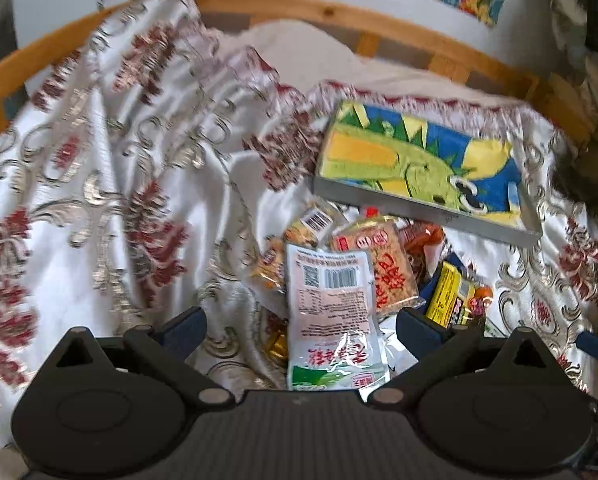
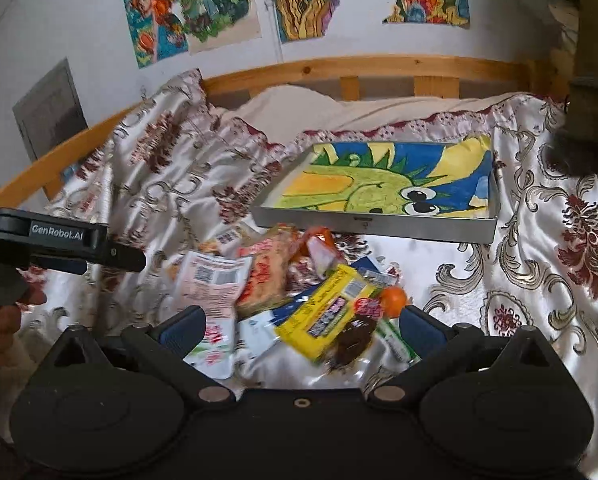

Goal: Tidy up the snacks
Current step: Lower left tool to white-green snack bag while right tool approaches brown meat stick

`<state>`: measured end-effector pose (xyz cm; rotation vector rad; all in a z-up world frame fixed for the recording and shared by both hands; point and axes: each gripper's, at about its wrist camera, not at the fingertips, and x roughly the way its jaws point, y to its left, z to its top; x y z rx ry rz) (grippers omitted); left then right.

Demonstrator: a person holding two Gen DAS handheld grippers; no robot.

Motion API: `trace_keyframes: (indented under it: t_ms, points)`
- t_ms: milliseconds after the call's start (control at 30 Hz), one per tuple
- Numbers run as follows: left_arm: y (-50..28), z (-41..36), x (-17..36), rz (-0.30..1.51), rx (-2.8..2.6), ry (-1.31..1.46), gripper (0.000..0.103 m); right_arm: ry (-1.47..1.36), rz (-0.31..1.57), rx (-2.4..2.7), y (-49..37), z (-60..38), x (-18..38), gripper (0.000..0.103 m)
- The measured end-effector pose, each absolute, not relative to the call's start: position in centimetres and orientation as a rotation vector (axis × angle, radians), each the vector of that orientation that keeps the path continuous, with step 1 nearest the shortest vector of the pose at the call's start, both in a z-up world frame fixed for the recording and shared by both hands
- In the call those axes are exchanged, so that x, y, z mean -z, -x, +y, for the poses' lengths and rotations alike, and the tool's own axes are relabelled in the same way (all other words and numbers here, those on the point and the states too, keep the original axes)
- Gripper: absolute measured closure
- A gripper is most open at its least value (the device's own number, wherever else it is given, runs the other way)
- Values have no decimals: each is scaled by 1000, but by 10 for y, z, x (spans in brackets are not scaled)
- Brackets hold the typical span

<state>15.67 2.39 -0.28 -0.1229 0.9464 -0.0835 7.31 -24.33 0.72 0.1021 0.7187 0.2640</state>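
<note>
A pile of snack packets lies on the patterned bedspread (image 1: 99, 200). A pale pink packet (image 1: 333, 312) with barcodes lies between the fingers of my open left gripper (image 1: 301, 324); it also shows in the right wrist view (image 2: 211, 288). Beside it is an orange-brown packet (image 1: 387, 264). My right gripper (image 2: 301, 324) is open over a yellow packet (image 2: 327, 312) and a small orange fruit (image 2: 393, 300). A shallow grey tray (image 1: 419, 204) lined with a green dragon drawing sits behind the pile, and is seen in the right wrist view too (image 2: 379, 226). The left gripper (image 2: 87, 248) appears at the left.
A wooden bed rail (image 2: 339, 70) runs behind the bedspread, with a cream pillow (image 2: 299, 108) against it. Colourful drawings (image 2: 195, 4) hang on the wall. A dark object (image 2: 591, 80) stands at the right edge.
</note>
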Motion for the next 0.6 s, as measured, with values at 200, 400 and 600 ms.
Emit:
trace_keyframes:
  t_ms: [200, 400, 600]
  points:
    - [-185, 7, 33, 1055, 149, 90, 0, -101, 727, -304, -106, -256, 14, 1]
    - [-211, -9, 62, 1158, 138, 27, 1, -171, 756, -302, -137, -269, 26, 1]
    - [-219, -27, 76, 1157, 113, -55, 1, -268, 868, -282, -153, -274, 53, 1]
